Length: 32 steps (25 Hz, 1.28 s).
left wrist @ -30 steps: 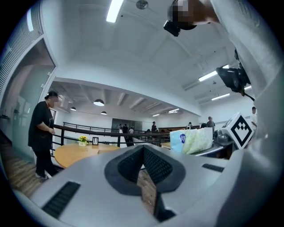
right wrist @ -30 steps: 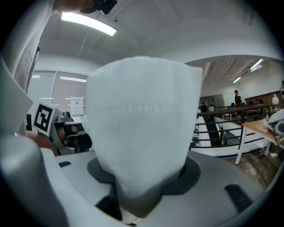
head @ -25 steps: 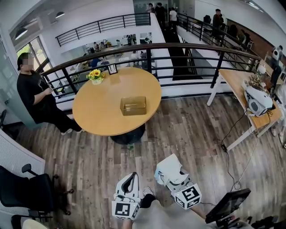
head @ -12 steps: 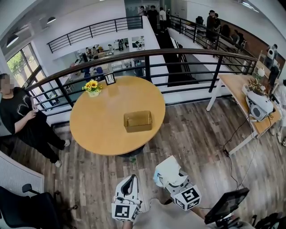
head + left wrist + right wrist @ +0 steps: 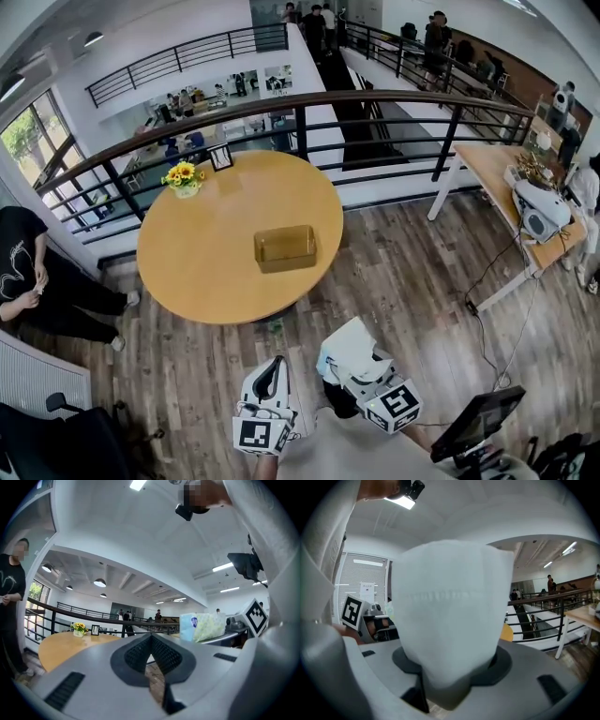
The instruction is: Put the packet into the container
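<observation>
An amber see-through container [image 5: 285, 248] stands right of centre on the round wooden table [image 5: 206, 272]. My right gripper [image 5: 345, 364] is low over the floor, short of the table, shut on a soft white packet [image 5: 350, 345]. That packet [image 5: 450, 616] fills the right gripper view. From the left gripper view its printed blue and green side [image 5: 202, 626] shows. My left gripper [image 5: 277, 364] hangs beside it with its jaws shut and nothing between them. The table top [image 5: 65, 645] lies ahead in the left gripper view.
A flower pot [image 5: 185, 178] and a small picture frame [image 5: 221, 157] sit at the table's far edge, against a black railing [image 5: 375, 101]. A person in black [image 5: 28, 281] stands left. A desk [image 5: 511, 192] is at right, an office chair [image 5: 66, 441] lower left, and a screen [image 5: 478, 424] lower right.
The table and container have drawn nearer and lower in the head view. The person in black has slid toward the left edge. Both grippers keep their pose, packet still held.
</observation>
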Tool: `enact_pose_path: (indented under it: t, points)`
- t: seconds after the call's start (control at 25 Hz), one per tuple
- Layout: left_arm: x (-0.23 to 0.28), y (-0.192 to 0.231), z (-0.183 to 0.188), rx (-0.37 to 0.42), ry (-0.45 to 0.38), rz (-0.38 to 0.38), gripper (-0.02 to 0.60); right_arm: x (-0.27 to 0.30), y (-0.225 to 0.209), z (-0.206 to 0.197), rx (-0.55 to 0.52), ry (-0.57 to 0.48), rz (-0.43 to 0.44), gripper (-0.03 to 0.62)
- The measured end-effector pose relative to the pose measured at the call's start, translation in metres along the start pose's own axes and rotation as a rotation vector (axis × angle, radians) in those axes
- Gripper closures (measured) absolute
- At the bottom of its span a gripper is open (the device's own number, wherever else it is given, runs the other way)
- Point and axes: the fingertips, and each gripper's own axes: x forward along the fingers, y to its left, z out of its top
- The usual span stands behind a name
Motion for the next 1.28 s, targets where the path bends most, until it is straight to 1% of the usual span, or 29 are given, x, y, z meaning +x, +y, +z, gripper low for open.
enact_pose_path:
  t: [0.2,0.32,0.48,0.64,0.8,1.0,1.16,1.28]
  points:
    - [0.019,0.006,-0.001,0.008,0.012,-0.015,0.577,0.016,-0.015,0.005,0.011,-0.004,-0.010,0.352]
    - [0.039,0.017,-0.004,0.016,0.029,-0.006,0.577,0.037,-0.030,0.007,0.016,0.003,-0.009,0.352]
    - [0.072,0.039,0.000,0.022,0.041,0.007,0.577,0.068,-0.050,0.012,0.035,0.014,0.006,0.353]
    - [0.116,0.061,0.005,0.026,0.050,0.019,0.577,0.102,-0.080,0.020,0.045,0.022,0.016,0.352]
    - [0.168,0.080,0.012,0.031,0.046,0.033,0.576,0.139,-0.116,0.039,0.041,0.013,0.048,0.353]
    - [0.229,0.106,0.033,0.059,0.020,0.048,0.577,0.184,-0.158,0.075,0.018,-0.025,0.066,0.353]
    - [0.251,0.126,0.033,0.079,0.007,0.071,0.577,0.210,-0.177,0.082,-0.003,-0.037,0.076,0.353]
    - [0.257,0.141,0.035,0.090,0.017,0.086,0.577,0.225,-0.182,0.089,-0.006,-0.035,0.075,0.353]
